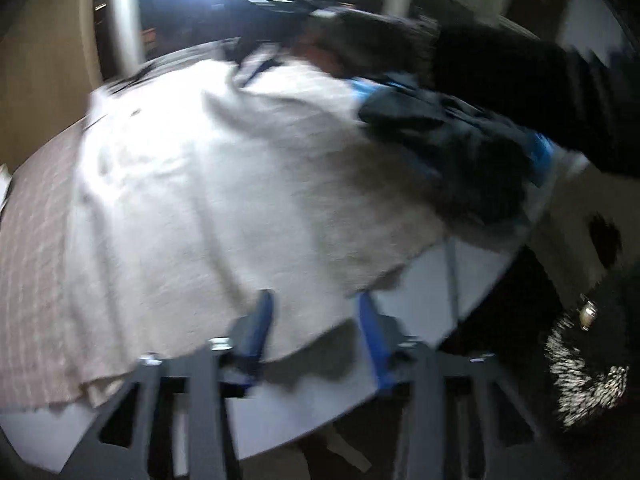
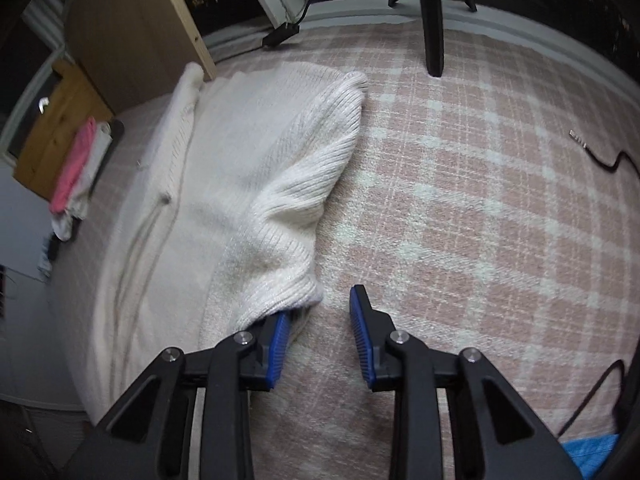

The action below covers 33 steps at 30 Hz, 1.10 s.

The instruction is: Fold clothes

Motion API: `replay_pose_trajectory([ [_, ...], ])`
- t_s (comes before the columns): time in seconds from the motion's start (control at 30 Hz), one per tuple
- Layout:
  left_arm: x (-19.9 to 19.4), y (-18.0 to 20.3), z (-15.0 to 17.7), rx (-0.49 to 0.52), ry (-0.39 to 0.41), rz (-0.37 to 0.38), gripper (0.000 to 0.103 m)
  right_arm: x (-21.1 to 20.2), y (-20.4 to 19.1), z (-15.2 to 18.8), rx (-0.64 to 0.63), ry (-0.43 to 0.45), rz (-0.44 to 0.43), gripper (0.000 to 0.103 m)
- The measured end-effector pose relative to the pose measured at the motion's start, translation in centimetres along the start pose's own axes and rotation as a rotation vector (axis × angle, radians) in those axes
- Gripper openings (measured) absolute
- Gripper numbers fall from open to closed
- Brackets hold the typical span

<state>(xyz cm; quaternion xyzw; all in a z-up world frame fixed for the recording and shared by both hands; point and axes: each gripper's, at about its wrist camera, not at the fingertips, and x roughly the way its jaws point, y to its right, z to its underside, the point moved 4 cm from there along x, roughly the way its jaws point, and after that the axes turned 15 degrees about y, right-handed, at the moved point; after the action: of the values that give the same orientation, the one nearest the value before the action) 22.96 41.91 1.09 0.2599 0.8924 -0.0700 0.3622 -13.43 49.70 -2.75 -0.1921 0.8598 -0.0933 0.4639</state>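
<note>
A white ribbed knit sweater [image 2: 224, 184] lies spread on a pink plaid cloth [image 2: 460, 200], with one sleeve [image 2: 304, 184] folded across its body. My right gripper [image 2: 320, 328] is open at the sleeve's near end; its left finger [image 2: 280, 336] is tucked under the sleeve edge and its right finger rests over bare cloth. In the blurred left wrist view, the sweater [image 1: 220, 200] fills the middle. My left gripper [image 1: 316, 320] is open at its near hem, with the hem between its fingers. The right gripper [image 1: 448, 152] hovers over the sweater's far right part.
A black stand leg [image 2: 434, 32] rests on the cloth at the back. A black cable [image 2: 608, 160] lies at the right. A wooden board [image 2: 132, 28] and folded pink and white cloths [image 2: 76, 168] sit at the left. A person's dark sleeve [image 1: 540, 92] reaches in.
</note>
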Motion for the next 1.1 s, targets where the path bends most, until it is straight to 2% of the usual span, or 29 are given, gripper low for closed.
replay_pose_trajectory([
  [0.1,1.4,1.6,0.8,0.098,-0.042,-0.017,0.055,-0.1,0.1,0.3,0.001,-0.004,0.001,0.029],
  [0.2,2.7,1.6,1.8,0.137,-0.082,-0.039,0.054,-0.2,0.1,0.7,0.002,-0.007,0.002,0.029],
  [0.27,3.2,1.8,2.0,0.161,-0.074,-0.043,0.052,-0.1,0.1,1.1,0.003,-0.01,0.005,0.029],
  [0.33,3.2,1.4,1.9,0.152,-0.059,-0.043,0.04,0.2,0.1,1.5,-0.001,-0.014,0.011,0.029],
  [0.4,3.0,0.4,1.6,0.115,-0.047,-0.055,0.013,0.6,0.1,1.5,-0.013,-0.019,0.018,0.019],
  [0.43,2.9,-0.5,1.5,0.067,-0.043,-0.039,0.012,0.7,0.1,1.6,-0.012,-0.02,0.016,0.013],
  [0.6,1.5,-3.6,0.9,-0.219,-0.003,0.068,0.01,0.7,0.0,1.6,0.022,-0.023,0.024,0.009],
  [0.83,-1.7,-7.8,1.6,-0.504,0.12,0.1,0.01,-0.6,-0.6,-0.1,0.188,-0.007,0.017,0.007],
  [0.97,-3.6,-10.0,3.8,-0.648,0.185,0.106,0.01,-0.2,-4.6,-1.6,0.124,-0.003,0.028,0.007],
  [1.1,-4.1,-11.4,5.4,-0.693,0.201,0.051,0.01,2.3,-9.0,-3.4,0.047,-0.018,0.042,0.007],
])
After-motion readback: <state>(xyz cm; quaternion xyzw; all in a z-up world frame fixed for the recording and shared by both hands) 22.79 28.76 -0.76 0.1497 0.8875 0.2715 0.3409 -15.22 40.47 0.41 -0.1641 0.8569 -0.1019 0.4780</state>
